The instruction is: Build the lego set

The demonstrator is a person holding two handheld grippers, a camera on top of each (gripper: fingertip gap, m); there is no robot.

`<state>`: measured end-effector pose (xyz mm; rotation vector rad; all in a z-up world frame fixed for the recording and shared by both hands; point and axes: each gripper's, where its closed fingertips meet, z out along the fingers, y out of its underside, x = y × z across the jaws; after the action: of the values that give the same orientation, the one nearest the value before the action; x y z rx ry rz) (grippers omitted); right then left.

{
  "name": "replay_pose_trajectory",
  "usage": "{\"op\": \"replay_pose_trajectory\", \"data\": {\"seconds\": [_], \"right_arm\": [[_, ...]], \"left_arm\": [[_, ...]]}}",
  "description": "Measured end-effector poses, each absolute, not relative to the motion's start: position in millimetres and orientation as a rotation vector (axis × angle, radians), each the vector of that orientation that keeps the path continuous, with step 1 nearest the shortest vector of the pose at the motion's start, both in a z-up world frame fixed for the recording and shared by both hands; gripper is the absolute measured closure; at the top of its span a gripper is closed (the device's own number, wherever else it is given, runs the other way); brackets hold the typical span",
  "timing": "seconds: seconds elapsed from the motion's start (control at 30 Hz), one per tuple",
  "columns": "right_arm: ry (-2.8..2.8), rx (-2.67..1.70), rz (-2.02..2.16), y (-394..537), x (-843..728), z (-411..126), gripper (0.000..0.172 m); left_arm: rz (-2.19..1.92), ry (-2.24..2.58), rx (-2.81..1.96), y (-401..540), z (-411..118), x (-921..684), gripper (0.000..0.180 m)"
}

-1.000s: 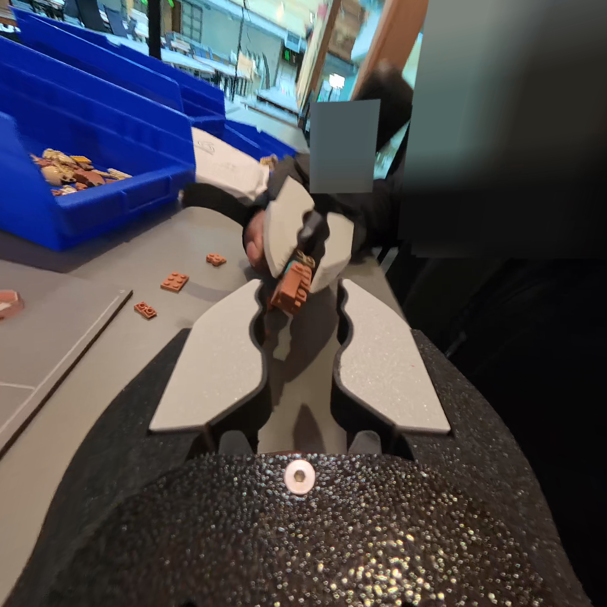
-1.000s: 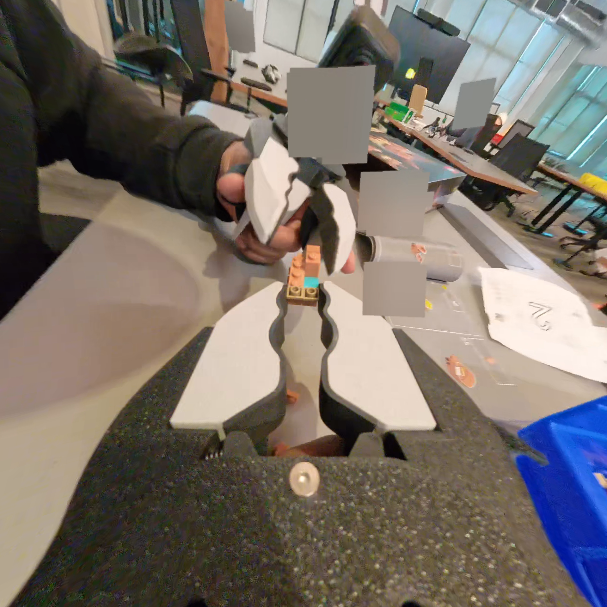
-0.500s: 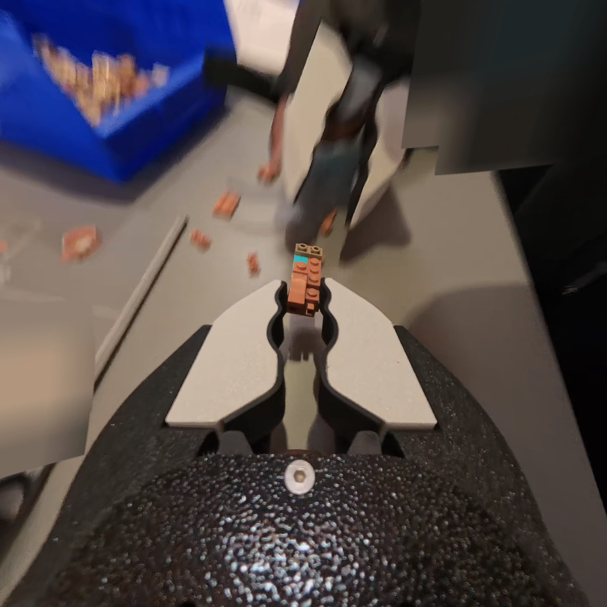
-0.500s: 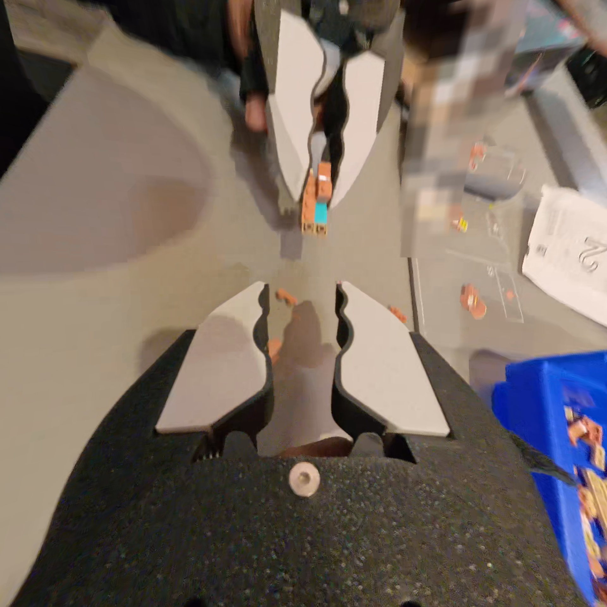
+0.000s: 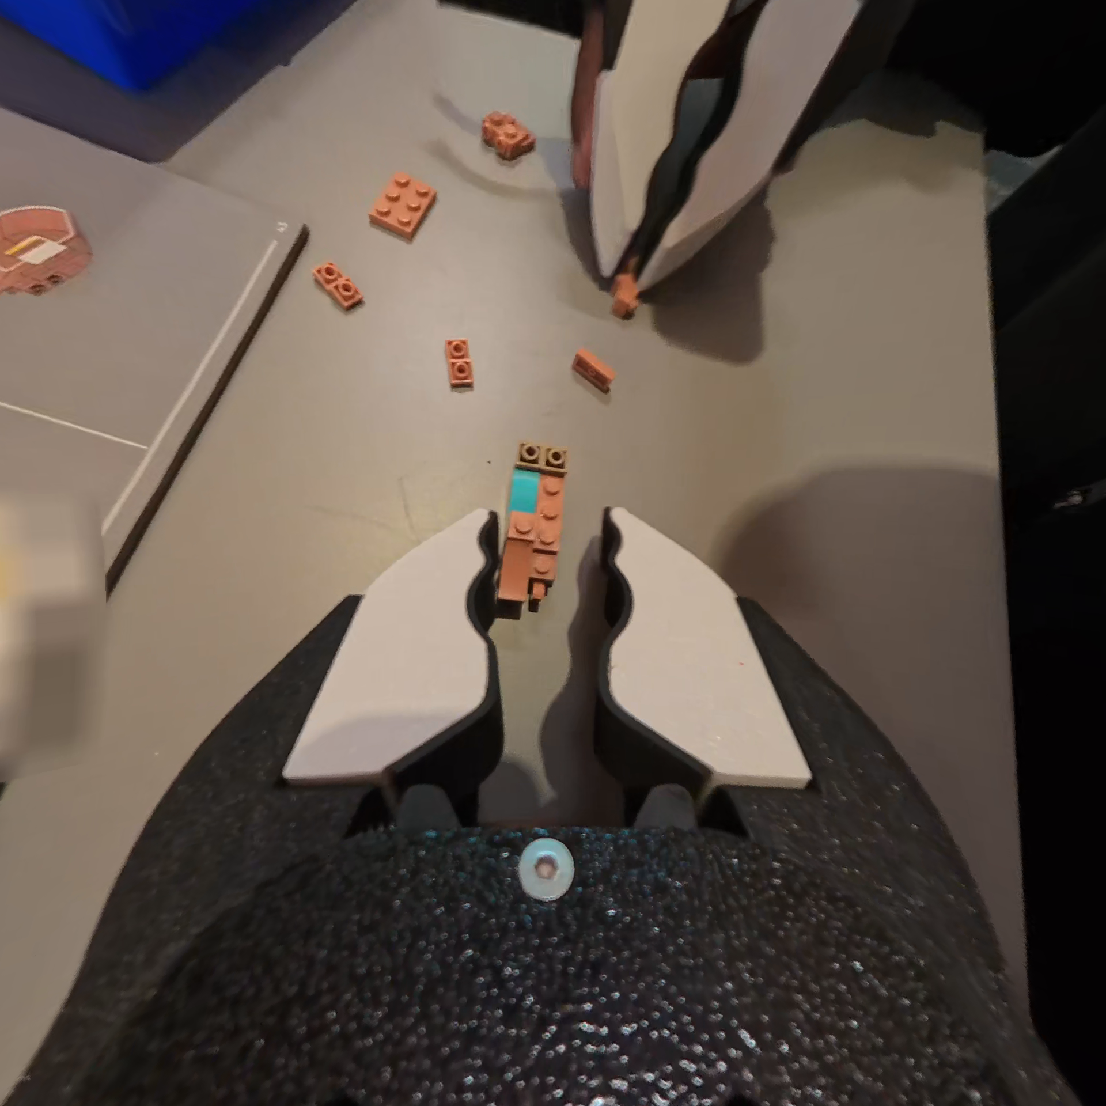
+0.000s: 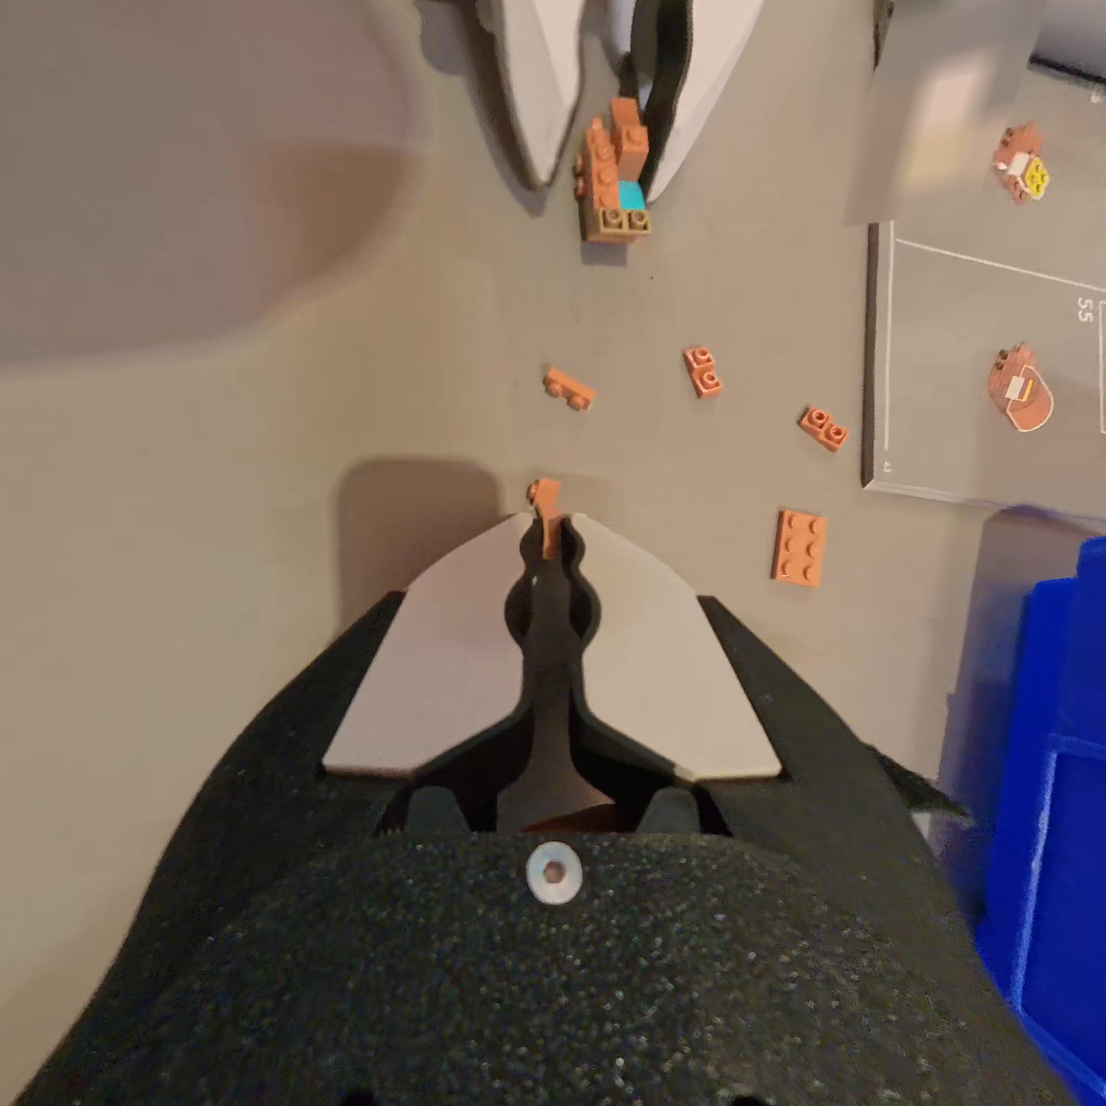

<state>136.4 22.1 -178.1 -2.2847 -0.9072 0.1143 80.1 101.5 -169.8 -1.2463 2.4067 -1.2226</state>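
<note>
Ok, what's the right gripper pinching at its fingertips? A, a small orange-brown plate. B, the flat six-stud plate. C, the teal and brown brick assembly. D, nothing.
A: the right gripper is closed on a small orange-brown plate that pokes out past its tips, while the brick assembly sits between the open fingers of the left gripper and the six-stud plate lies on the table.

Both wrist cams look down, opposed – share table (image 5: 359,538).
</note>
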Motion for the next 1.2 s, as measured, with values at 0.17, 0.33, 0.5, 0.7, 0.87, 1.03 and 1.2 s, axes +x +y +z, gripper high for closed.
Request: {"op": "replay_pose_trajectory", "data": {"seconds": [0.17, 0.33, 0.5, 0.7, 0.87, 1.03, 1.2], "right_arm": [[-0.852, -2.253, 0.094, 30.0, 138.1, -172.0, 0.166], [-0.549, -1.902, 0.113, 67.3, 135.4, -113.7, 0.167], [-0.250, -1.602, 0.026, 89.9, 132.8, -67.2, 0.166], [-0.369, -1.577, -0.271, 101.1, 112.2, -72.9, 0.166], [-0.441, -1.529, -0.405, 103.7, 106.2, -71.0, 0.166], [-0.506, -1.535, -0.408, 103.8, 105.2, -74.8, 0.164], [-0.518, -1.549, -0.274, 97.4, 109.1, -69.5, 0.172]], "left_arm": [[-1.328, 2.351, -1.216, 103.9, -157.7, 83.0, 0.117], [-1.644, 1.925, -1.125, 122.5, -91.4, 101.6, 0.119], [-1.829, 1.775, -1.078, 109.6, -68.2, 102.8, 0.140], [-1.885, 1.713, -1.134, 97.9, -69.7, 108.4, 0.149], [-1.959, 1.712, -1.189, 95.5, -73.9, 107.5, 0.165], [-1.871, 1.784, -1.147, 97.3, -80.0, 105.2, 0.173], [-1.659, 1.962, -1.006, 97.8, -84.7, 96.6, 0.173]]}}
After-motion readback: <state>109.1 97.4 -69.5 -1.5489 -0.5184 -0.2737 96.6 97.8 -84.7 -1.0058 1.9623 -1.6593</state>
